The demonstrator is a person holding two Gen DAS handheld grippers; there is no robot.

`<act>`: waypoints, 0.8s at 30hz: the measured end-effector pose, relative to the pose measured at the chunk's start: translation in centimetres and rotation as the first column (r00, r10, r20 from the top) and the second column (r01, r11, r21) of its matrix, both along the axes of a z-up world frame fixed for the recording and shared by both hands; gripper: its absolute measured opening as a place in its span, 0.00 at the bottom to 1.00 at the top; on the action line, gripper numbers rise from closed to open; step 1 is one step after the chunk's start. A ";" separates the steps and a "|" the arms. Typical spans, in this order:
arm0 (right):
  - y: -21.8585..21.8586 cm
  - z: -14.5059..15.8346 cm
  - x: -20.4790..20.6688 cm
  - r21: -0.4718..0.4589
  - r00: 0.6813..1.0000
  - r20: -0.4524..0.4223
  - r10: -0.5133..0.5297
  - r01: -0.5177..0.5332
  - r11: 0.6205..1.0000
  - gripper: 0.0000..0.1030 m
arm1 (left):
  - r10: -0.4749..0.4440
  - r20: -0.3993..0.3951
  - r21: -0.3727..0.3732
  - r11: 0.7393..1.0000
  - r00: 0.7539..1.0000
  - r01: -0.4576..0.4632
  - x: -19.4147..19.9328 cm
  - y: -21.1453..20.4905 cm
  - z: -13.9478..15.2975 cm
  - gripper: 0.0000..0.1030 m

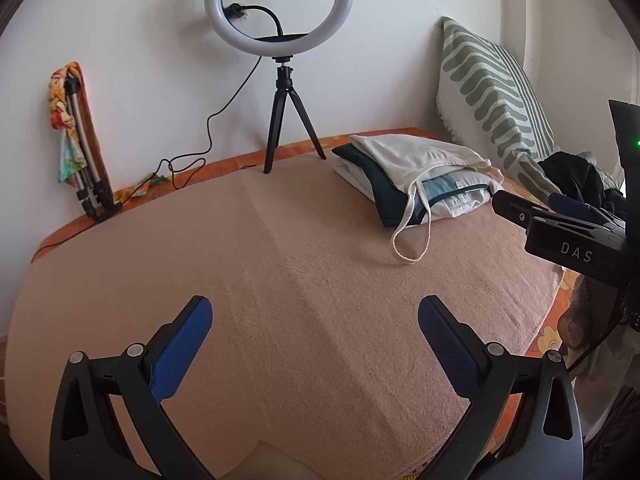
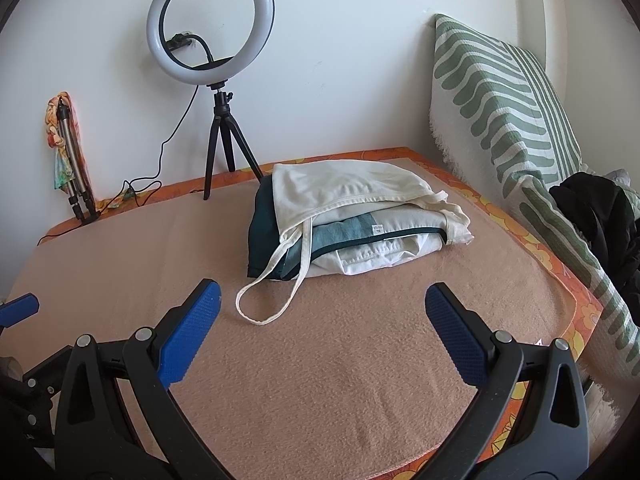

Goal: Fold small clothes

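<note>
Blue-padded fingers of the left claw stood spread wide, nothing between them, only pink blanket showing in the gap. Contact with the blanket could not be told.

Right claw likewise gaped wide and empty above the blanket, its fingers apart from the clothes. In the left view the right claw entered from the right edge, near the pile but not touching it.

Clothes pile lay folded on the blanket toward the far right of the bed. A cream top was uppermost, over dark teal and white pieces. One cream strap trailed off the pile onto the blanket, looping toward the right claw and ending just ahead of its left finger.

Ring light on a black tripod stood at the far edge by the wall, left of the pile, its cable running down to the left. A folded tripod with a printed cloth leaned on the wall further left. A green-striped pillow leaned behind the pile, with dark clothing heaped at its right.
</note>
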State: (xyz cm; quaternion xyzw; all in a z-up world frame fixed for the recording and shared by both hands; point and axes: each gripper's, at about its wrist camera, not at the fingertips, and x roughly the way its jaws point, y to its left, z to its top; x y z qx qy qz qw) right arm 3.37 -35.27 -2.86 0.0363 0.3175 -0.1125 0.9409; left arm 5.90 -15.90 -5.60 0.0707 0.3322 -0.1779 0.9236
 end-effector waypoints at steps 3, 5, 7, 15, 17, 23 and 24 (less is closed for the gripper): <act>0.0 0.1 0.1 0.001 1.000 -0.002 0.006 -0.006 1.000 1.00 | -0.003 -0.001 -0.001 1.000 1.000 0.003 0.0 0.0 0.0 0.99; 0.1 0.1 0.1 0.000 1.000 -0.004 0.010 -0.010 1.000 1.00 | -0.004 0.003 0.003 1.000 1.000 0.004 -0.1 0.0 0.1 0.99; 0.0 0.1 0.2 -0.001 1.000 -0.005 0.013 -0.013 1.000 1.00 | -0.003 0.008 0.005 1.000 1.000 0.003 -0.1 -0.1 0.1 0.99; 0.0 0.2 0.3 -0.001 1.000 -0.005 0.017 -0.017 1.000 1.00 | -0.001 0.019 0.010 1.000 1.000 0.001 -0.3 -0.1 0.3 0.99; 0.1 0.2 0.3 -0.001 1.000 -0.003 0.015 -0.015 1.000 1.00 | 0.000 0.019 0.008 1.000 1.000 0.000 -0.4 0.0 0.3 0.99; 0.1 0.2 0.4 0.001 1.000 -0.005 0.018 -0.018 1.000 1.00 | -0.001 0.031 0.002 1.000 1.000 0.001 -0.5 0.1 0.5 0.99; 0.2 0.2 0.4 0.001 1.000 -0.005 0.019 -0.019 1.000 1.00 | -0.001 0.029 0.000 1.000 1.000 0.001 -0.5 0.2 0.5 0.99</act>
